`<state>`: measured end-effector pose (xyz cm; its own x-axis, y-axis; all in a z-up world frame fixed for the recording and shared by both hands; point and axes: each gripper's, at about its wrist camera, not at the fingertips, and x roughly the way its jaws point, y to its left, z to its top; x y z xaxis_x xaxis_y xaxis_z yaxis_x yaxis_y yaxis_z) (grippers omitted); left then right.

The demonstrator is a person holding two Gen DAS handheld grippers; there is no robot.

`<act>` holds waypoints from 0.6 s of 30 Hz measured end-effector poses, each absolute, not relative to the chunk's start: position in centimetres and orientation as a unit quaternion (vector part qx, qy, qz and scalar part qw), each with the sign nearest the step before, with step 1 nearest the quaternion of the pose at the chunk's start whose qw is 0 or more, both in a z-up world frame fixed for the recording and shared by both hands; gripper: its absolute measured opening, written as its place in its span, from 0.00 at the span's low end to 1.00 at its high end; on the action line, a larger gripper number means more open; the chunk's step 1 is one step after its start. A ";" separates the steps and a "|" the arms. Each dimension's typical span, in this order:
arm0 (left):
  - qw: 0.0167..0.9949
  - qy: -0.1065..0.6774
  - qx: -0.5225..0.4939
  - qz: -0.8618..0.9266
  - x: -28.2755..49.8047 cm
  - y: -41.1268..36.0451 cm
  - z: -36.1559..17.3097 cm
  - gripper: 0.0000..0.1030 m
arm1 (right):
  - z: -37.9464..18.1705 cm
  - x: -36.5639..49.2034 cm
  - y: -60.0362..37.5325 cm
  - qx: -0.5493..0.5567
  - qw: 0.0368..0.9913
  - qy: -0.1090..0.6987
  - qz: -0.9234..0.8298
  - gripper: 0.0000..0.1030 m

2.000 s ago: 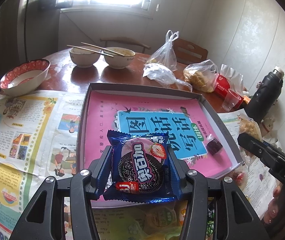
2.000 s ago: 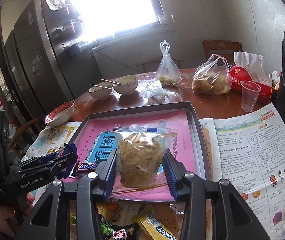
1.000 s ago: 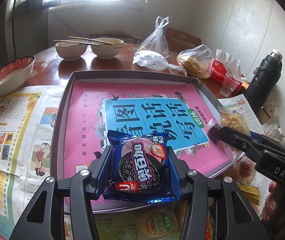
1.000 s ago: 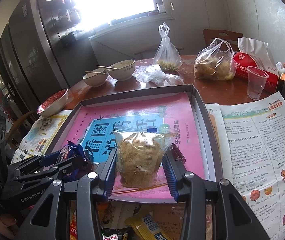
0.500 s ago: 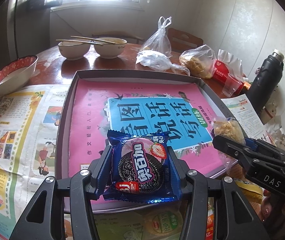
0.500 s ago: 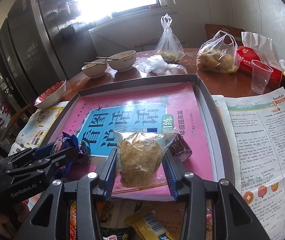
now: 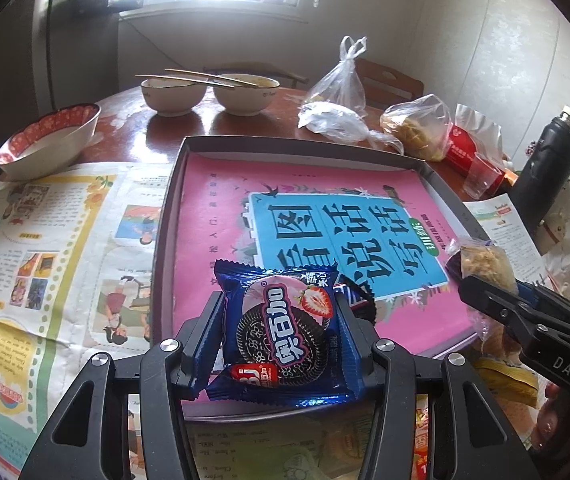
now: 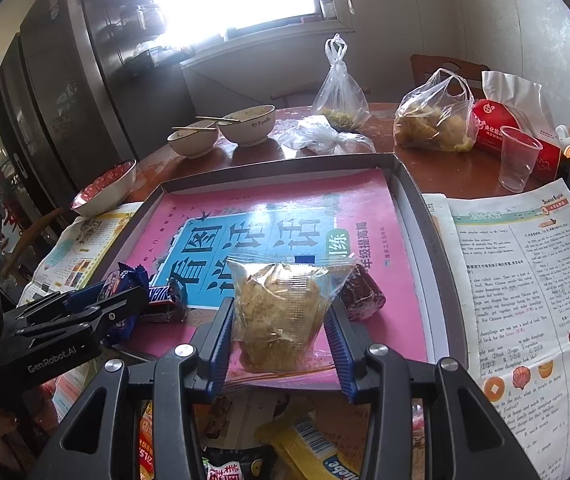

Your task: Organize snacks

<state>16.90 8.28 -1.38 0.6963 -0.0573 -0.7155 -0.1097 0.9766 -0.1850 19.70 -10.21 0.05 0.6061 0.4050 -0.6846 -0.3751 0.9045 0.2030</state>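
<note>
My left gripper (image 7: 281,336) is shut on a blue cookie pack (image 7: 283,332) with a strawberry picture, held over the near edge of a grey tray (image 7: 165,240) lined with a pink book. My right gripper (image 8: 281,328) is shut on a clear packet of golden shredded snack (image 8: 281,312), also above the tray's (image 8: 417,216) near edge. A Snickers bar (image 8: 161,302) and a dark red wrapped sweet (image 8: 363,296) lie on the pink book. In the left wrist view the right gripper (image 7: 481,280) shows at right with its packet (image 7: 481,260). The left gripper (image 8: 125,300) appears at left in the right wrist view.
Newspapers (image 7: 45,240) (image 8: 525,280) flank the tray. Behind it stand two bowls with chopsticks (image 7: 205,88), a red-rimmed bowl (image 7: 49,136), plastic bags of food (image 8: 433,120), a plastic cup (image 8: 519,158) and a black flask (image 7: 549,160). More snack packs (image 8: 305,444) lie below the grippers.
Both packets stay gripped. The Snickers bar now shows on the pink book behind the left gripper's cookie pack. The right gripper has shifted slightly in the left wrist view.
</note>
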 end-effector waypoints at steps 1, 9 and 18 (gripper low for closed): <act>0.914 0.390 -0.108 0.015 16.9 8.4 -1.4 0.52 | 0.0 19.7 -10.2 0.020 0.896 0.387 0.217 0.43; 0.914 0.392 -0.105 0.020 16.9 8.4 -1.4 0.52 | -0.1 20.0 -10.4 0.021 0.898 0.388 0.205 0.44; 0.913 0.394 -0.109 0.020 16.8 8.4 -1.4 0.52 | 0.1 19.8 -10.5 0.024 0.897 0.390 0.206 0.44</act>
<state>16.80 8.41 -1.40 0.6895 -0.0493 -0.7226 -0.1220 0.9755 -0.1830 19.82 -10.54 0.06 0.6105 0.3878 -0.6906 -0.3506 0.9142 0.2034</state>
